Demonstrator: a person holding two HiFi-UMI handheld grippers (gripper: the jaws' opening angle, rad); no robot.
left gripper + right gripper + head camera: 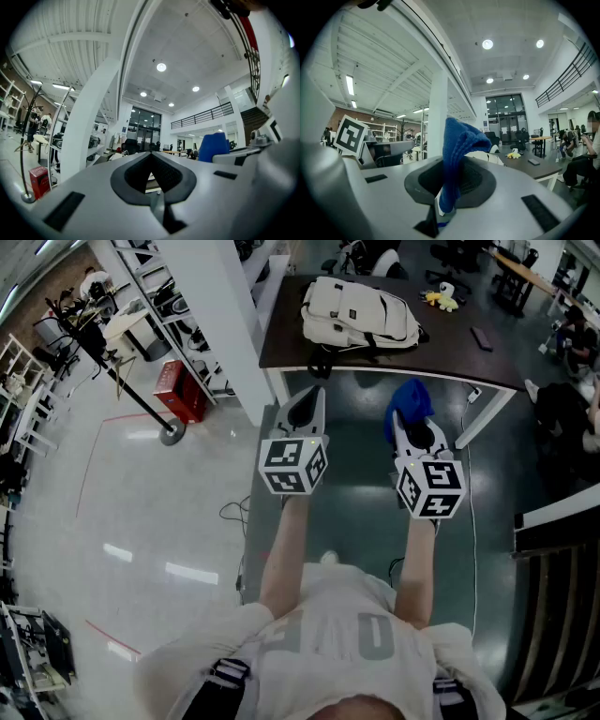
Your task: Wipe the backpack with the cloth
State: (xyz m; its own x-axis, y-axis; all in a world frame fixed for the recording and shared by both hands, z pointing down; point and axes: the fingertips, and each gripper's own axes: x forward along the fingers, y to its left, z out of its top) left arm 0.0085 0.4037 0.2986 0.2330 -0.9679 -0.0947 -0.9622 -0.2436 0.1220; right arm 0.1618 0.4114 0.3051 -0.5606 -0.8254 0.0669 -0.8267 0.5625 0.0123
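Left gripper [310, 397]: jaws brought together, nothing between them; held short of the near edge of the table [469, 367], over the floor.

Right gripper [413, 430]: jaws closed on the blue cloth [410, 399], also short of the table's near edge and beside the left gripper; the cloth stands up out of the jaws in a bunched fold.

Backpack [358, 313]: pale, lying flat on the left half of the table, apart from both grippers and from the cloth.

Other items on the table: a yellow toy [441, 301] towards the far side, right of the backpack; a dark flat object [481, 337] nearer the right end.

Differences between views: the head view alone shows the whole backpack and both grippers against the table edge; the right gripper view alone shows the cloth pinched low between the pads, and it hides most of the backpack behind that cloth; the left gripper view shows the closed pads, only a sliver of table through their notch, and the cloth as a blue shape off to one side.
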